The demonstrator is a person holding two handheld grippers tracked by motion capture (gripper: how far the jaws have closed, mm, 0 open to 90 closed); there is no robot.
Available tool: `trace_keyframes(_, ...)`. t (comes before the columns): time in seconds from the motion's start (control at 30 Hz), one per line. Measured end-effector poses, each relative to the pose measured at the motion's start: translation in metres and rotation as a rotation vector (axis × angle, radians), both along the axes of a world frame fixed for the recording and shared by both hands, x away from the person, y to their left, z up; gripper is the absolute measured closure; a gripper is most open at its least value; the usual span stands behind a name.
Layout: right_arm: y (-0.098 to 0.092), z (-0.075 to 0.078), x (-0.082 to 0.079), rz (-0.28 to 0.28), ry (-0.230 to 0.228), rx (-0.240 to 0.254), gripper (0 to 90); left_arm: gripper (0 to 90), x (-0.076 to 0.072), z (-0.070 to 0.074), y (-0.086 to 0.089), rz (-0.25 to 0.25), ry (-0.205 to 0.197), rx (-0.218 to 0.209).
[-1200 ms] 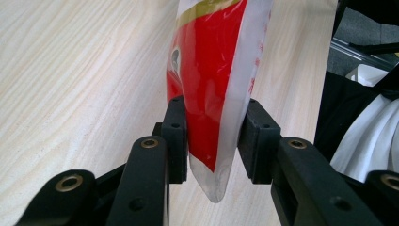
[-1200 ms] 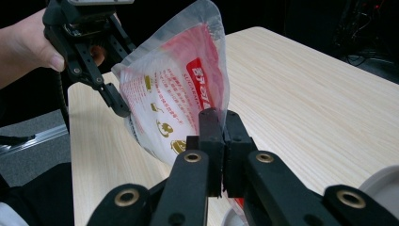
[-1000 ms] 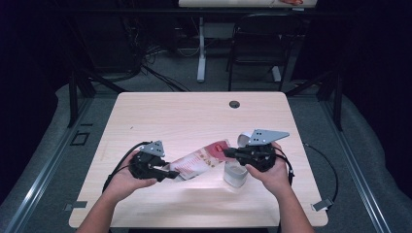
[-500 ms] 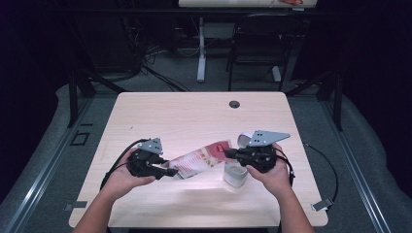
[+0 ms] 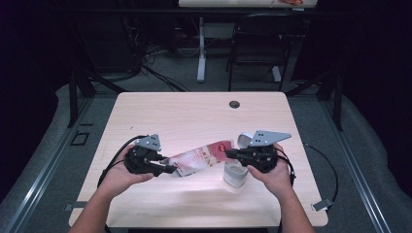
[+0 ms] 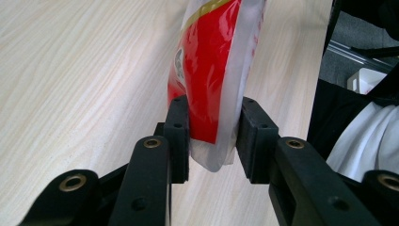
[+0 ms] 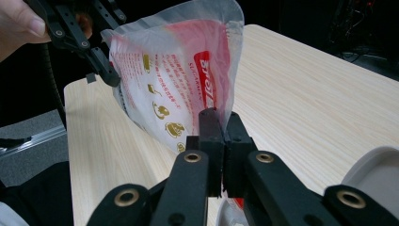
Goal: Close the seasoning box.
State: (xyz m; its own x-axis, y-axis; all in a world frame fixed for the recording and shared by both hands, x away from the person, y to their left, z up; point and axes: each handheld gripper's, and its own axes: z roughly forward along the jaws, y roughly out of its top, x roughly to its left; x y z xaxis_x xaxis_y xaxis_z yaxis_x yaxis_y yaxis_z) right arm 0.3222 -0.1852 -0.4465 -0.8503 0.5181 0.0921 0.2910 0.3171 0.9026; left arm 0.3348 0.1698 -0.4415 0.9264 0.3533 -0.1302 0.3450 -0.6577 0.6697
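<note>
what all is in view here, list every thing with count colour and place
bag: 1, red and clear plastic with gold print, held up over the table's near middle between the two claws
container: 1, white, on the table under the right claw
lid: 1, white, on the table just behind the right claw; what it is exactly is hard to tell
table: 1, light wood, centre, with a dark round hole near its far edge
chair: 1, black, on the floor beyond the table
second table: 1, light top, far back
left claw: 1, black, pads on either side of the bag's bottom edge
right claw: 1, black, shut on the bag's other end
hands: 2, near edge, one on each claw
</note>
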Motion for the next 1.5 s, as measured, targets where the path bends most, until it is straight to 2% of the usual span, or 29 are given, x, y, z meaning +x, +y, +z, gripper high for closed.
trace_keyframes(0.17,0.0,0.0,0.0,-0.003,0.002,0.0,89.1,68.8,0.0,0.002,0.001,0.0,-0.004,0.004)
trace_keyframes(0.3,0.002,-0.002,0.0,-0.006,0.002,-0.018,89.2,69.1,0.001,0.005,0.001,0.003,-0.006,0.005)
trace_keyframes(0.97,-0.001,-0.004,0.0,-0.01,0.012,-0.01,89.0,69.6,0.002,0.015,0.002,0.007,-0.011,-0.013)
trace_keyframes(1.2,-0.001,-0.004,-0.001,-0.015,0.006,-0.022,88.9,69.7,0.002,0.019,0.002,0.005,-0.019,-0.012)
trace_keyframes(1.5,0.0,-0.005,-0.001,-0.018,0.008,-0.022,88.9,69.9,0.004,0.022,0.002,0.007,-0.011,-0.017)
